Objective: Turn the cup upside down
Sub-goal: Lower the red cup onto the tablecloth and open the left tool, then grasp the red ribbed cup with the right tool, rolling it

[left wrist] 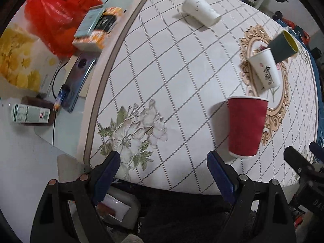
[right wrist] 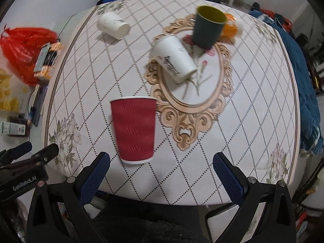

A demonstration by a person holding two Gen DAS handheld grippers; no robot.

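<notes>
A red ribbed paper cup (right wrist: 133,129) stands upright near the table's front edge, also in the left wrist view (left wrist: 246,127). A white printed cup (right wrist: 174,57) (left wrist: 265,69) and a plain white cup (right wrist: 113,25) (left wrist: 200,10) appear to stand upside down, wide end on the table. A dark green cup (right wrist: 208,27) (left wrist: 283,45) stands upright, mouth up. My right gripper (right wrist: 162,162) is open and empty, just in front of and right of the red cup. My left gripper (left wrist: 164,160) is open and empty, left of the red cup.
The table (right wrist: 253,105) has a white diamond-pattern cloth with a gold oval frame. A red plastic bag (left wrist: 58,14), boxes (left wrist: 95,26), a phone (left wrist: 79,77) and a small carton (left wrist: 30,114) lie on the left side surface. A blue cloth (right wrist: 299,81) lies at right.
</notes>
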